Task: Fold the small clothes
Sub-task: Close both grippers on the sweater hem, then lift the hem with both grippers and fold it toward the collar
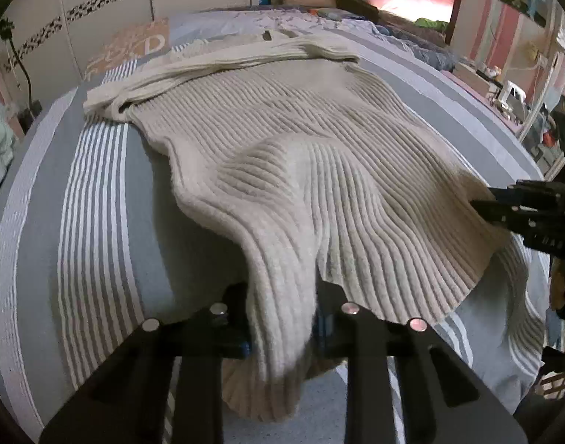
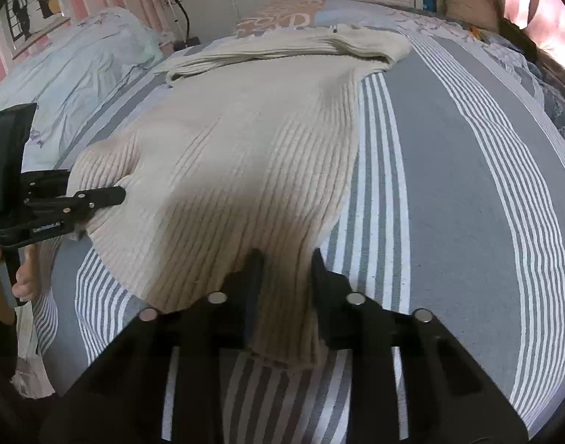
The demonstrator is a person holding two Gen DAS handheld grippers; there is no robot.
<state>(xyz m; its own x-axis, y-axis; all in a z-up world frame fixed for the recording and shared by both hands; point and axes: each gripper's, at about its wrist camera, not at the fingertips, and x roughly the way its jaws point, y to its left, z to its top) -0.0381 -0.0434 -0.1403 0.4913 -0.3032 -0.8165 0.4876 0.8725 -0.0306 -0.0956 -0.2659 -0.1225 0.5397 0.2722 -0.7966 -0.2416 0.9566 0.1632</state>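
A beige ribbed sweater (image 1: 290,137) lies lengthwise on the striped bed, its sleeves folded across the far end (image 2: 282,50). My left gripper (image 1: 282,292) is shut on a bunched corner of the near hem, and the fabric is lifted and hangs down between the fingers. My right gripper (image 2: 286,259) is shut on the other near hem corner of the sweater (image 2: 245,155). Each gripper shows in the other's view: the right gripper (image 1: 478,207) bites the sweater's edge at the right, and the left gripper (image 2: 119,195) bites it at the left.
The bed cover (image 2: 449,185) is grey with white stripes. A pillow with an orange print (image 1: 134,46) lies beyond the sweater. A pale blue quilt (image 2: 68,70) lies to the left, a hand (image 2: 23,277) holds the left gripper, and cluttered shelves (image 1: 511,96) stand at the right.
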